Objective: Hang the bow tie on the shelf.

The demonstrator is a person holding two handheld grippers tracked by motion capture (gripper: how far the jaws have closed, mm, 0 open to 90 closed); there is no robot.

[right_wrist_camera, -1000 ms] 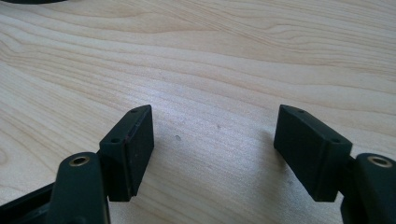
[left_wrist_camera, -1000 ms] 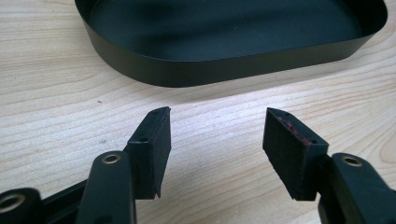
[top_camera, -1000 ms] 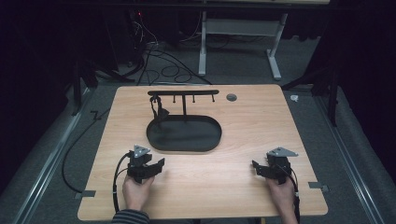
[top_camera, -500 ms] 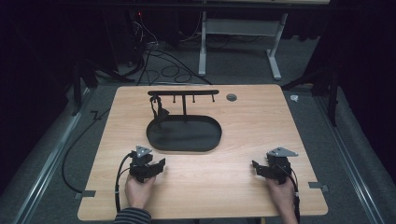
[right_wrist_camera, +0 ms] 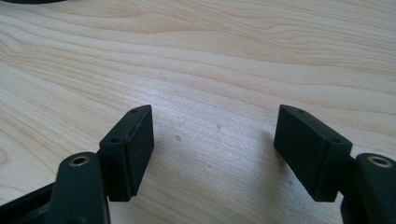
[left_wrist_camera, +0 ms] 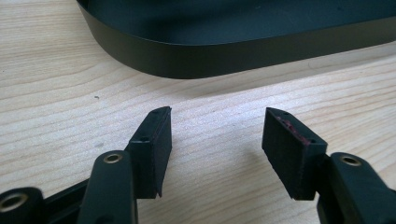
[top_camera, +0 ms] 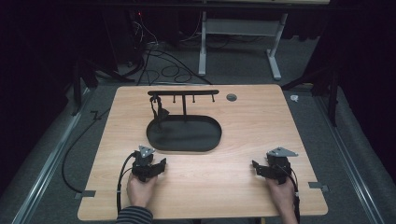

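Note:
A black oval tray (top_camera: 161, 140) lies in the middle of the wooden table (top_camera: 247, 121). From its back rises a black T-shaped rack (top_camera: 183, 93) with several pegs, and a small dark item (top_camera: 160, 112) hangs from the leftmost one. My left gripper (top_camera: 161, 164) rests near the front left, just short of the tray wall (left_wrist_camera: 196, 56), open and empty. My right gripper (top_camera: 256, 167) rests at the front right, open over bare wood (right_wrist_camera: 215, 74). In the left gripper view its fingertips (left_wrist_camera: 156, 126) stand wide apart.
A small grey round disc (top_camera: 231, 97) sits at the table's back, right of the rack. Cables (top_camera: 163, 70) and a white desk frame (top_camera: 275, 51) lie on the floor beyond. Metal rails (top_camera: 42, 172) run along both sides of the table.

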